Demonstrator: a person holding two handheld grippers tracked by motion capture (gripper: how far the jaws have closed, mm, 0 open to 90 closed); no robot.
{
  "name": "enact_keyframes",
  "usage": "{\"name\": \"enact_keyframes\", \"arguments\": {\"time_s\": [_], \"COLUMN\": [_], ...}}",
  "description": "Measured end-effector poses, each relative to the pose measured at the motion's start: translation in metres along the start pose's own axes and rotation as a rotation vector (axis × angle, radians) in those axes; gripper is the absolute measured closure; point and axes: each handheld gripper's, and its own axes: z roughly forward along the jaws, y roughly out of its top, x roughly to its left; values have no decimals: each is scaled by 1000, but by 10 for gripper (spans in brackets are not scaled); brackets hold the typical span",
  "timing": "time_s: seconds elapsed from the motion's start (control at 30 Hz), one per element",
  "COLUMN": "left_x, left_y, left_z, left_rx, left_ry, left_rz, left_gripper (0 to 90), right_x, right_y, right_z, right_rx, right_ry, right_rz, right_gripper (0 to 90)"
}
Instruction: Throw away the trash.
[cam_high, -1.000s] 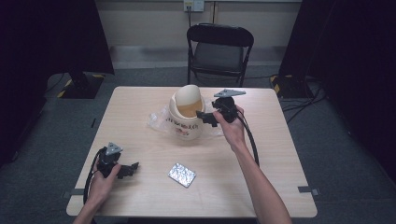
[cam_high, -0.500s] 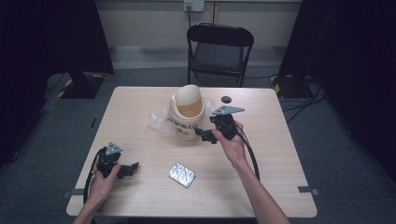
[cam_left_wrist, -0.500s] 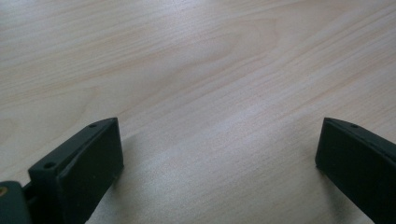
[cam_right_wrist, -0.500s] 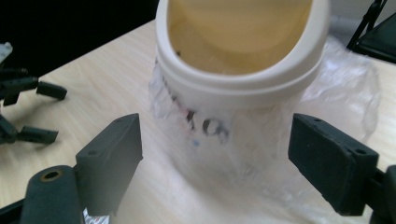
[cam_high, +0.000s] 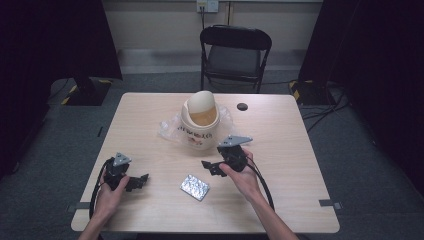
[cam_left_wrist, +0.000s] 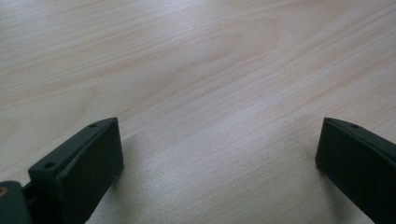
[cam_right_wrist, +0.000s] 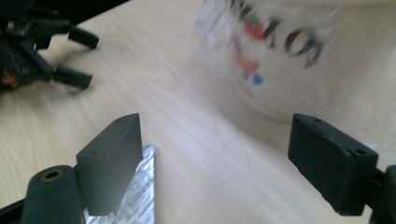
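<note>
The right gripper, jaws apart and just narrowing on nothing, nears the foil blister pack lying ungrasped on the table, probably its pickup target; the left gripper rests spread.

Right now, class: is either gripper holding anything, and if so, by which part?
Nothing is held. The left gripper stands open over bare table. The right gripper is open too, near the foil blister pack, not gripping it.
</note>
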Motion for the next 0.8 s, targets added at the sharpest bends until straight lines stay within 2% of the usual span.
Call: {"name": "enact_keyframes", "arguments": {"time_s": [0.23,0.43,0.6,0.8], "left_x": [0,0,0,0], "left_y": [0,0,0,0], "left_z": [0,0,0,0], "left_rx": [0,0,0,0], "left_ry": [0,0,0,0], "left_rz": [0,0,0,0], "left_gripper": [3,3,3,2], "right_x": [21,36,45,53], "right_y": [-25,-39,-46,-50], "right_z": [6,12,18,28], "right_rx": [39,60,82,112], "right_ry": [46,78,82,89], "right_rz": [-9,-23,-51,-77], "right_gripper": [191,227,251,228]}}
